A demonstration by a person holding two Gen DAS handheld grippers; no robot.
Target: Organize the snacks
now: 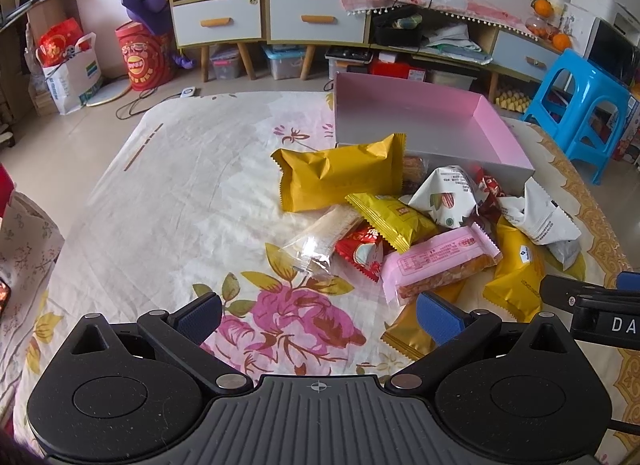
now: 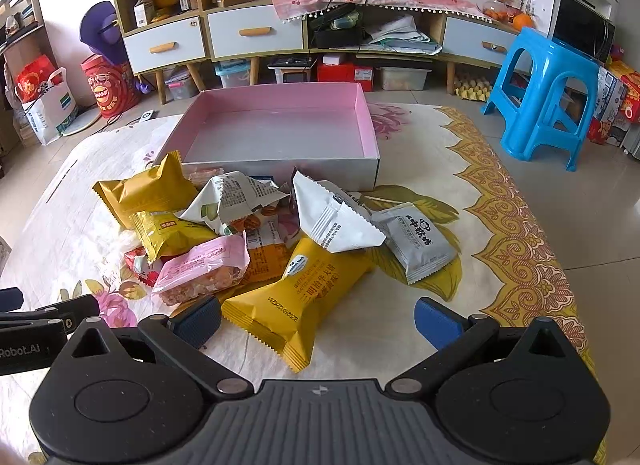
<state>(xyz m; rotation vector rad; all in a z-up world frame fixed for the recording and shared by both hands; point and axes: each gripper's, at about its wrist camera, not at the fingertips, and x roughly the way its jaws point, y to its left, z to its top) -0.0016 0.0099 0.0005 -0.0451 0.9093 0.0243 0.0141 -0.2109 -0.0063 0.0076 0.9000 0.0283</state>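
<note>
On the floral sheet [image 2: 400, 325], a heap of snacks [image 2: 240, 233] lies just in front of a pink box [image 2: 366, 121], its nearest packets touching the box's front wall. The right hand-held gripper [image 2: 318, 323] hangs spread wide, holding nothing, over a yellow packet [image 2: 304, 297]. The left hand-held gripper [image 1: 320, 315] is likewise spread and holds nothing, near a pink packet [image 1: 436, 261] at the heap's edge.

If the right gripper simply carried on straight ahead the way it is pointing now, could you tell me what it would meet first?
Most likely the yellow snack packet, lying between the open fingers of the right gripper at the near edge of the pile. Depth is hard to judge.
</note>
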